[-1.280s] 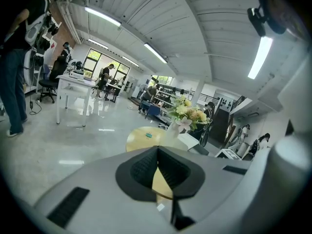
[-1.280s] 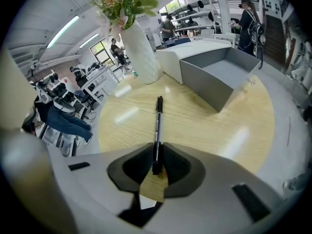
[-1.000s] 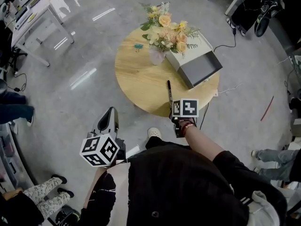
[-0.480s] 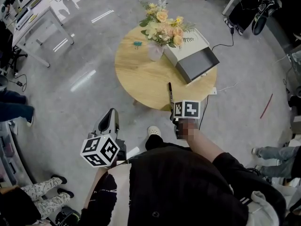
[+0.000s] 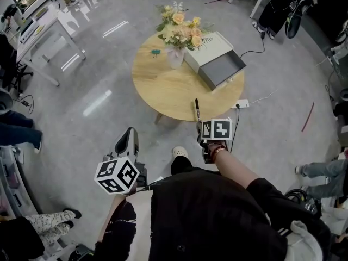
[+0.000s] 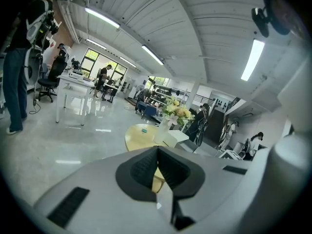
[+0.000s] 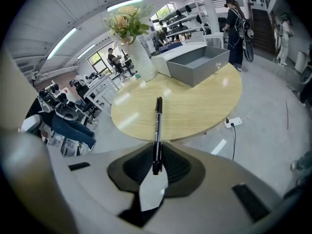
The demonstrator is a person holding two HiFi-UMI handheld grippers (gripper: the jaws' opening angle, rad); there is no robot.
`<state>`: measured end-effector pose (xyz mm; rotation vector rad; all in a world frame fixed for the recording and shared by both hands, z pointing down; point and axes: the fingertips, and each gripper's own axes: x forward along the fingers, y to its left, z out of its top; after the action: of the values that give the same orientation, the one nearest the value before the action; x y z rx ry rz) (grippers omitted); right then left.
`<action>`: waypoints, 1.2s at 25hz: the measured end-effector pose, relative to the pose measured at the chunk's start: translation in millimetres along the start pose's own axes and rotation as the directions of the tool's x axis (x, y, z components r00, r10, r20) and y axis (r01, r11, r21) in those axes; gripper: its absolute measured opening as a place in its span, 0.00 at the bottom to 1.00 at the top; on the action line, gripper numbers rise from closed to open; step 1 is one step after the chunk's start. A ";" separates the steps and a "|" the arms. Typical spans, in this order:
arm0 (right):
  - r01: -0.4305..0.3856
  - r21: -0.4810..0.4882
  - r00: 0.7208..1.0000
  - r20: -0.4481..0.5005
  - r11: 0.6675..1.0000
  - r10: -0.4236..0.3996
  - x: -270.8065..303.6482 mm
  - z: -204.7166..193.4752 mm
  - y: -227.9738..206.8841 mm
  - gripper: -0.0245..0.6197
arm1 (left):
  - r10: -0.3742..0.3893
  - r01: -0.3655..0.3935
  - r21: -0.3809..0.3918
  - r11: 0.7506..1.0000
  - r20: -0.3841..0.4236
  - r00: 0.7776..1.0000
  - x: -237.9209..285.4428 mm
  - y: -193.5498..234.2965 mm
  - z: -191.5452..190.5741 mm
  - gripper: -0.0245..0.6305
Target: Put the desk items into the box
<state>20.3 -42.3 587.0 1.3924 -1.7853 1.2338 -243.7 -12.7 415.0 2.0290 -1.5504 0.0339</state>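
Note:
My right gripper (image 5: 199,126) is shut on a black pen (image 5: 197,109), which sticks out forward over the near edge of the round wooden table (image 5: 168,94). The right gripper view has the pen (image 7: 157,123) clamped between the pads and pointing toward the open grey box (image 7: 197,62). That box (image 5: 223,69) sits at the table's far right beside a vase of flowers (image 5: 175,53). A small teal clip (image 5: 156,51) lies at the far left of the tabletop. My left gripper (image 5: 128,139) hangs over the floor short of the table, shut with nothing between its pads (image 6: 146,165).
A white power strip (image 5: 243,103) with its cable lies on the floor right of the table. White desks (image 5: 43,20) stand at the far left. Other people's legs show at the left and right edges. My white shoe (image 5: 178,153) is just below the table.
The table with the box and vase has slid upward and a little farther off in the head view. Both grippers keep their spots in the picture, and the pen stays held.

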 end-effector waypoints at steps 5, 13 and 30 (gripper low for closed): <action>-0.028 0.011 0.998 0.057 1.000 0.027 -21.1 -0.6 10.5 0.14 | -0.035 0.035 0.025 0.999 0.004 0.999 -9.6 -12.7 -0.1 0.05; -0.059 0.029 0.985 0.166 0.998 0.054 -59.1 -4.3 21.3 0.14 | -0.092 0.092 0.060 0.994 0.002 0.996 -23.4 -32.1 -6.9 0.05; -0.089 0.170 0.926 0.378 0.981 0.019 -133.7 -43.5 0.1 0.14 | -0.190 0.193 0.123 0.973 -0.034 0.981 -69.2 -57.9 -32.1 0.05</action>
<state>56.6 55.0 492.2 1.7956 -2.0126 1.2511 -204.4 71.7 392.4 2.2613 -1.3628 0.0812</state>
